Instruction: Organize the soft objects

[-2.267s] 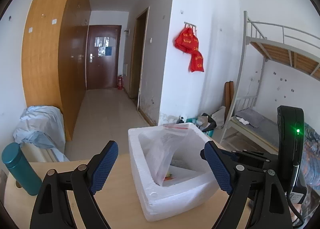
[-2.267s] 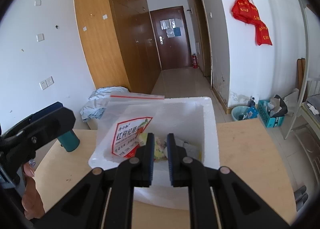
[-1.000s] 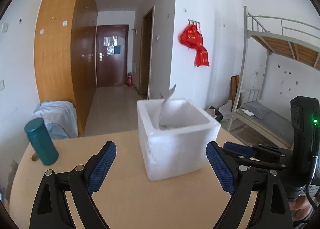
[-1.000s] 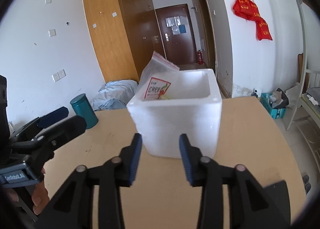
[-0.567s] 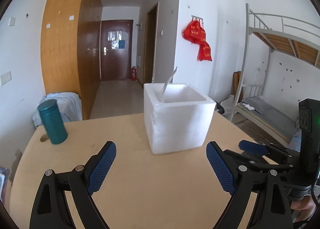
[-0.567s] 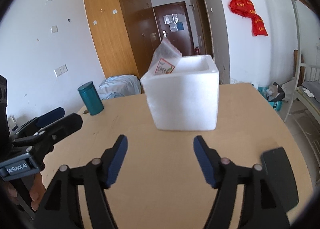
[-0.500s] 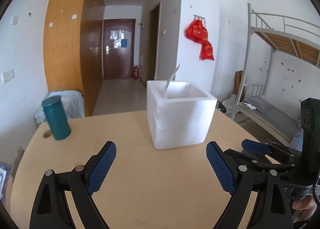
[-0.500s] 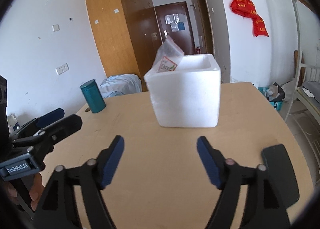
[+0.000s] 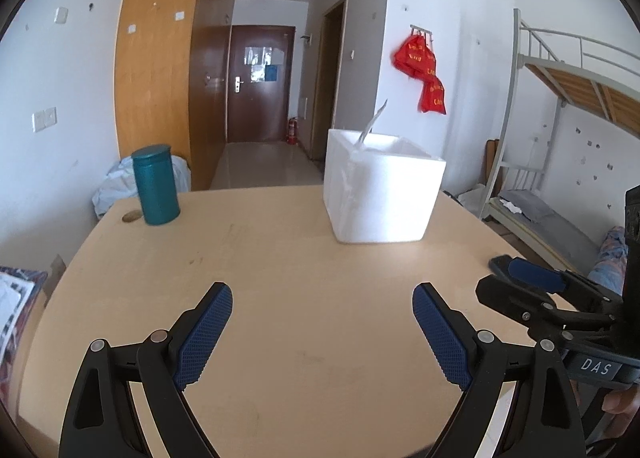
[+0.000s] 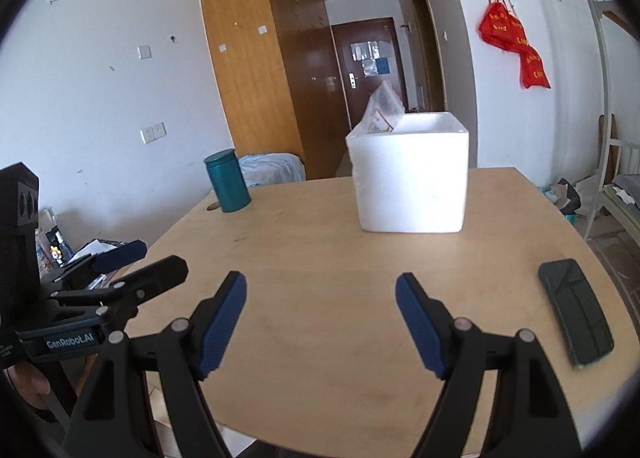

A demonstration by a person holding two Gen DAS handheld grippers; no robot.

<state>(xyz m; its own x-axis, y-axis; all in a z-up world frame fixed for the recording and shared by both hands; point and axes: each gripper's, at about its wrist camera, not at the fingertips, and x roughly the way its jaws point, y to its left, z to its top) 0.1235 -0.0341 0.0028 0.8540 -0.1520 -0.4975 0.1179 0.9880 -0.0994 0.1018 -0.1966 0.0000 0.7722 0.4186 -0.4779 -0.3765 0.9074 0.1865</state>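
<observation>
**A:** Left wrist view has your left tongs point(image 9: 322, 332) spread wide over bare table point(image 9: 304, 258), nothing between the pads. What do you make of the right ones?

**B:** Your right tongs point(image 10: 320, 322) stand apart as well, and empty. Nothing is gripped on either side.

**A:** And the soft thing?

**B:** The plastic bag point(image 10: 382, 108) sits in the white foam box point(image 10: 412, 178), well ahead of both tongs, its top poking above the rim on the box's left side. From the left wrist you see only its thin edge point(image 9: 372, 124) sticking up.

**A:** So the task is about done?

**B:** I'd judge so. The bag is in the box, and no other soft object lies on the table. What's left there is a teal canister point(image 9: 155, 184) off ahead to the left of your left tongs, and a dark phone point(image 10: 576, 312) just right of your right tongs; neither is soft.

**A:** Anything left to do?

**B:** Perhaps pressing the bag lower, if you want it fully inside. I can't see the box's bottom, so what else it holds I can't tell.
</observation>
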